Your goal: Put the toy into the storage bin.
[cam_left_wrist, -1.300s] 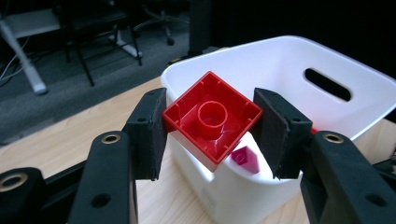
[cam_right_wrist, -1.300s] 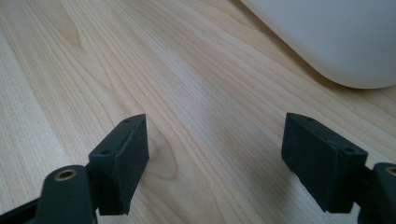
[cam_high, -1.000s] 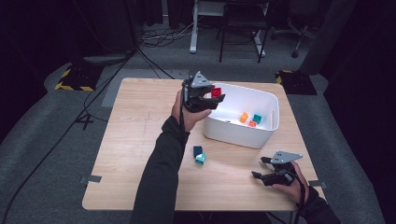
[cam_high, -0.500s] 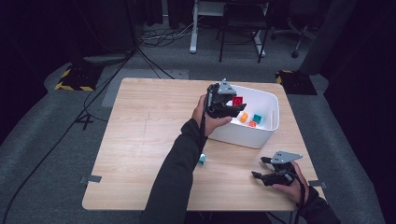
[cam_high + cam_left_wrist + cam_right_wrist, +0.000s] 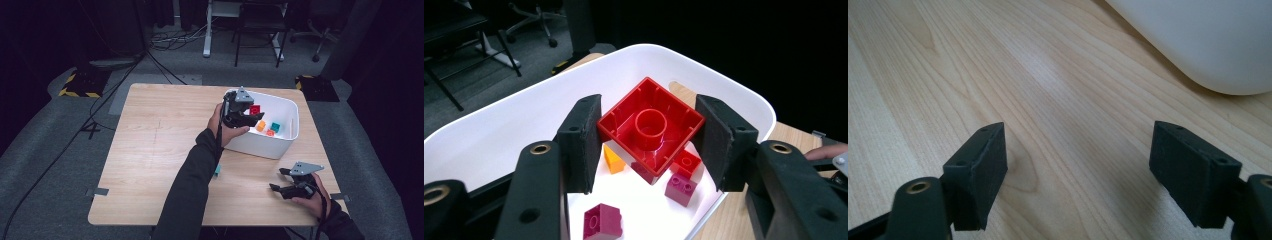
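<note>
High view: fixed above your side, looks forward and down, whole table (image 5: 150, 150) in frame, far off. Left gripper view: close, looks down into white bin (image 5: 489, 130) past own tongs. Right gripper view: very close, low over table, bin wall upper right of frame. All three share bin.

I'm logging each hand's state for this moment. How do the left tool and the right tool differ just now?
The left tool is shut on a big red plastic building block; the right tool is open, with nothing between its jaws. The left tool is held up over the white plastic bin; the right tool sits low over the light wooden table, outside the bin. Both have black jaws and a grey three-cornered plate on top.
</note>
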A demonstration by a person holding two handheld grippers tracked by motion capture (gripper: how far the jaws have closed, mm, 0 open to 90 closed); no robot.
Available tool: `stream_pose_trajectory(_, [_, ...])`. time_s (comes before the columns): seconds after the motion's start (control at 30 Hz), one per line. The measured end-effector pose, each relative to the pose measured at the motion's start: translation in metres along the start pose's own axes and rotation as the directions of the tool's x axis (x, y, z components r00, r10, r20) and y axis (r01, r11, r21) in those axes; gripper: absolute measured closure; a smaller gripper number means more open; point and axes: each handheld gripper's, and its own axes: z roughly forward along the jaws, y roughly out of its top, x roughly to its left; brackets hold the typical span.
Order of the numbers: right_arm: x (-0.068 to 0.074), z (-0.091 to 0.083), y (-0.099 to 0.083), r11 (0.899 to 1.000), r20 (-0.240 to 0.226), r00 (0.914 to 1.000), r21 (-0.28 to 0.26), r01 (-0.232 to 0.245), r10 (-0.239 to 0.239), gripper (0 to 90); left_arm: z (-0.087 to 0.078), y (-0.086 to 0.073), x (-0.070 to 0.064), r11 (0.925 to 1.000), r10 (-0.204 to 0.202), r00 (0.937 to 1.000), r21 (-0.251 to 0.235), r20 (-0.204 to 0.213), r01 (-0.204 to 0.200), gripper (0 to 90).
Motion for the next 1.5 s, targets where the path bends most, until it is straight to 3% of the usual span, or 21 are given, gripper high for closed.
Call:
stream_pose_trajectory(0.1, [0.0,0.0,0.0,1.0,-0.001,1.0,0.0,0.001,-0.001,23.3,-0.001,0.0,0.001,0.9999,-0.011,0.9999,-0.005,0.006,0.011,43.1])
stream_pose_trajectory(0.37, [0.0,0.0,0.0,1.0,0.0,1.0,0.0,0.0,0.0,23.3,-0.006,0.001,0.002,0.9992,-0.032,0.9991,-0.025,-0.028,0.031,34.5])
stream_pose_trajectory(0.5, [0.0,0.0,0.0,1.0,-0.001,1.0,0.001,-0.002,0.002,23.3,-0.014,0.002,0.007,0.9985,-0.042,0.9956,-0.039,-0.084,0.039,28.2])
stream_pose_trajectory(0.63, [0.0,0.0,0.0,1.0,-0.002,1.0,0.0,-0.001,0.001,23.3,-0.022,0.0,0.013,0.9984,-0.049,0.9925,-0.033,-0.112,0.046,24.4])
stream_pose_trajectory(0.83, [0.0,0.0,0.0,1.0,-0.001,1.0,-0.001,0.003,-0.003,23.3,-0.038,-0.007,0.024,0.9967,-0.076,0.9803,-0.043,-0.182,0.069,21.4])
stream_pose_trajectory(1.0, [0.0,0.0,0.0,1.0,0.0,1.0,-0.001,0.002,-0.002,23.3,-0.062,-0.013,0.037,0.9954,-0.091,0.9681,-0.05,-0.233,0.082,20.0])
stream_pose_trajectory(1.27, [0.0,0.0,0.0,1.0,-0.001,1.0,0.0,-0.001,0.001,23.3,-0.096,-0.026,0.054,0.9945,-0.103,0.9502,-0.048,-0.294,0.093,19.3])
stream_pose_trajectory(1.5, [0.001,0.001,0.0,1.0,0.001,1.0,-0.002,-0.008,0.008,23.3,-0.11,-0.043,0.062,0.9945,-0.104,0.938,-0.032,-0.331,0.099,18.6])
